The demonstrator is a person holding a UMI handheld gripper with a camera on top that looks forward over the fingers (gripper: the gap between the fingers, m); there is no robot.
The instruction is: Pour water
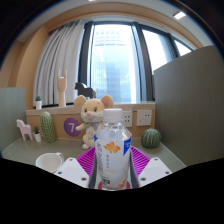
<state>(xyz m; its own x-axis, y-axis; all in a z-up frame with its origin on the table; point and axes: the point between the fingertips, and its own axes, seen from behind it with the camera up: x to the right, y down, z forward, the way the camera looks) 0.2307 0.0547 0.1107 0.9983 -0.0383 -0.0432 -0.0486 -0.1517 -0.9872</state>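
A clear plastic water bottle [112,150] with a white cap and a blue-and-orange label stands upright between my fingers. My gripper [112,168] is shut on the bottle, with the magenta pads [88,160] pressing its sides. A white cup [48,160] sits on the table to the left, just beyond the left finger. The bottle's base is hidden by the gripper body.
A plush mouse [92,118] sits behind the bottle. A green cactus figure [47,127], a purple sign [71,128] and a white llama figure [23,130] stand at the left. A green round cactus [151,138] is at the right. A window and curtains lie beyond.
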